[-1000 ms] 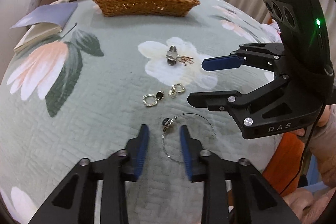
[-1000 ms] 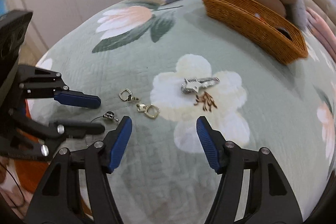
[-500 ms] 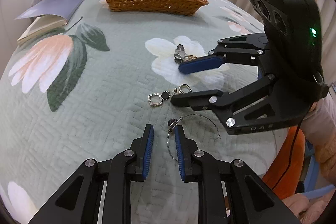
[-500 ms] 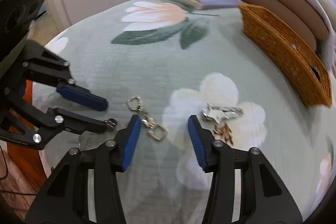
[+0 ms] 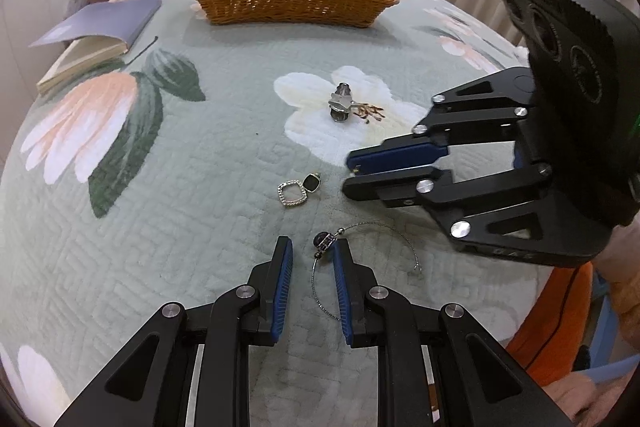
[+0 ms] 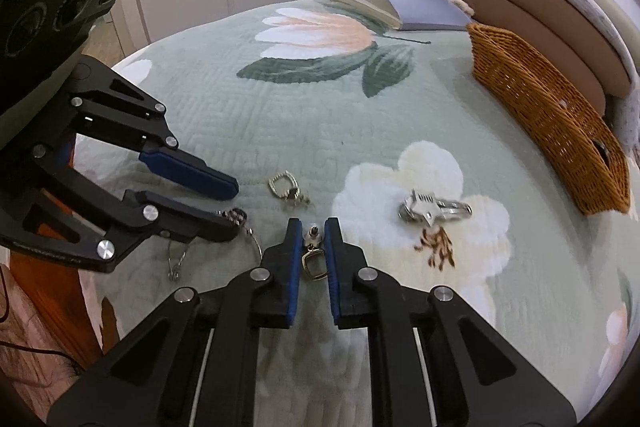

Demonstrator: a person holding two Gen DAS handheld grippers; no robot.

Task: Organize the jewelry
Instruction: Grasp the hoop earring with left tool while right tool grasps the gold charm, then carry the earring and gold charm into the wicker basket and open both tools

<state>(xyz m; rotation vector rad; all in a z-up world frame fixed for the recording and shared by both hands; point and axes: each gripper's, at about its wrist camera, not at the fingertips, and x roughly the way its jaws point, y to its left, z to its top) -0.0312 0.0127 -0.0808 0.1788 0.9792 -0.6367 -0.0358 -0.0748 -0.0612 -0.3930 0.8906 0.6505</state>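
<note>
Your right gripper [image 6: 313, 239] jaws have just closed, pinching the gold earring [image 6: 313, 259] near the basket [image 6: 552, 115]. The left gripper [image 5: 312, 259] jaws stand narrow, holding nothing. A thin pinch may let it slip.

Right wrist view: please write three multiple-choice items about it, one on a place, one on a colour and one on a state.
1. Where does the silver clip lie?
A. in the basket
B. on the white flower print
C. on the book

2. What colour are the gripper pads?
A. blue
B. red
C. green

3. In what state is the right gripper?
A. wide open over nothing
B. shut on the gold earring
C. shut on the book

Key:
1 B, the clip rests on the white petals.
2 A, the ribbed pads are blue.
3 B, the jaws have just been closing and the earring sits pinched between the pads.
</note>
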